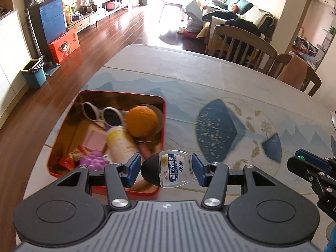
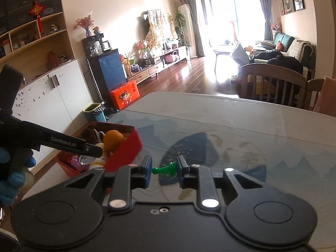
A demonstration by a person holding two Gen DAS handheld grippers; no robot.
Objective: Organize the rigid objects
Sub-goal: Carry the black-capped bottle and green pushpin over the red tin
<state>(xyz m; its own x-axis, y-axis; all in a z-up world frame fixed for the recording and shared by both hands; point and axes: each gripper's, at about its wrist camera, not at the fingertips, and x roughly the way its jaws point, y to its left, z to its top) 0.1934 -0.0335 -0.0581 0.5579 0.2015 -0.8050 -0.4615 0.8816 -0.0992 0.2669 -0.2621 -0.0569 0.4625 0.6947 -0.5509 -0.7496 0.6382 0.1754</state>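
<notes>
Left gripper [image 1: 166, 169]: blue pads sitting either side of a small clear bottle with black cap and blue-white label [image 1: 168, 169]; pads looking slightly off the bottle's ends, so cannot tell if it is being clamped or just bracketed.
Bottle position: lying sideways, cap pointing left, hanging just beside the right near corner of the red rectangular metal tin [image 1: 63, 169].
Red tin contents: white round-framed sunglasses [image 1: 101, 113], orange round fruit [image 1: 142, 124], pale yellow cylinder [image 1: 119, 145], purple bumpy block [image 1: 93, 160], pink card, red packets, all piling together.
Right gripper [image 2: 163, 171]: jaws standing apart around a green plastic chess pawn [image 2: 164, 170]; pawn lying on its side, base touching the right pad, head short of the left pad.
Surface: grey-blue table cover [image 1: 210, 79] printed with mountains and gold-flecked dark blue shapes, covering the table; tin sitting at its left edge.
Room: dark wood floor [image 1: 117, 27], wooden chairs [image 1: 241, 44] standing at the far table edge, teal sofa, low TV cabinet, orange gift box [image 1: 64, 45], teal bin [image 1: 33, 73], bright window glaring.
Hand: blue glove [image 2: 12, 180] gripping the left tool, seen in right wrist view.
</notes>
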